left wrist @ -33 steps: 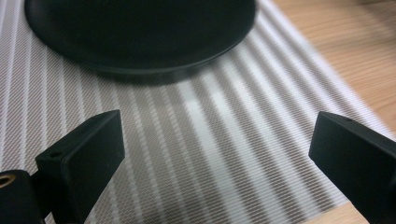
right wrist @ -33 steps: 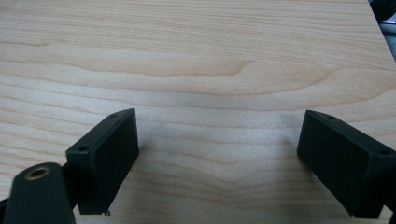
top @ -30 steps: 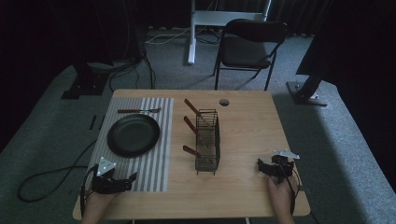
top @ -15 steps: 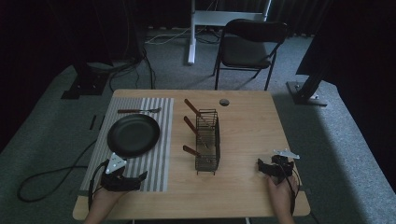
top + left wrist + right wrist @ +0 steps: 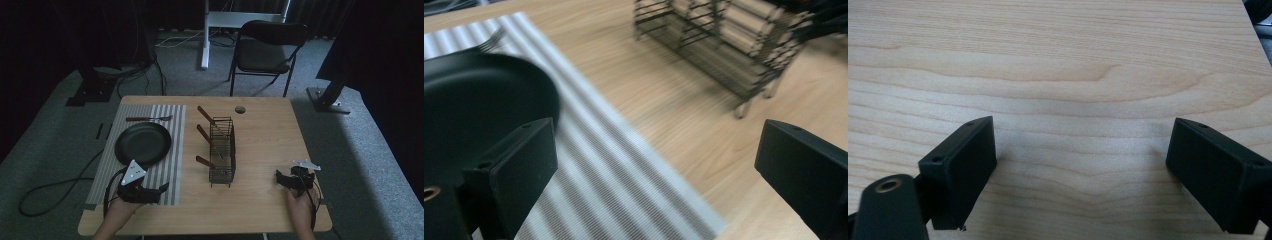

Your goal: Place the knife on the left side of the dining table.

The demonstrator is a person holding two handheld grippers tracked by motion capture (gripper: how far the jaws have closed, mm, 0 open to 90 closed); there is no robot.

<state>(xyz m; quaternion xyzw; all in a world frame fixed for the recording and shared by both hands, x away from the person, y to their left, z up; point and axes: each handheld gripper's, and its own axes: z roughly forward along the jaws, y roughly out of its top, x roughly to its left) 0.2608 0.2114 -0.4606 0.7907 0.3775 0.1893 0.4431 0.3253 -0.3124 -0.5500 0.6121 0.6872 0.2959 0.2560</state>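
The left hand-held gripper (image 5: 161, 189) is hovering over the near end of the striped placemat (image 5: 172, 150), its jaws standing wide apart with nothing between them. The black frying pan (image 5: 143, 143) is lying on that placemat just beyond and to the left of this hand-held gripper, close but not touching; in the left gripper view the pan's rim (image 5: 484, 95) is sitting right behind the left jaw. A fork (image 5: 148, 118) is resting on the placemat at its far end, past the pan. The wire rack (image 5: 222, 150) is standing near the middle of the wooden worktop (image 5: 265, 135), holding wooden-handled utensils (image 5: 205, 115). The right hand-held gripper (image 5: 278, 178) is sitting low at the near right corner, jaws spread open over bare wood (image 5: 1073, 100), well apart from the pan.
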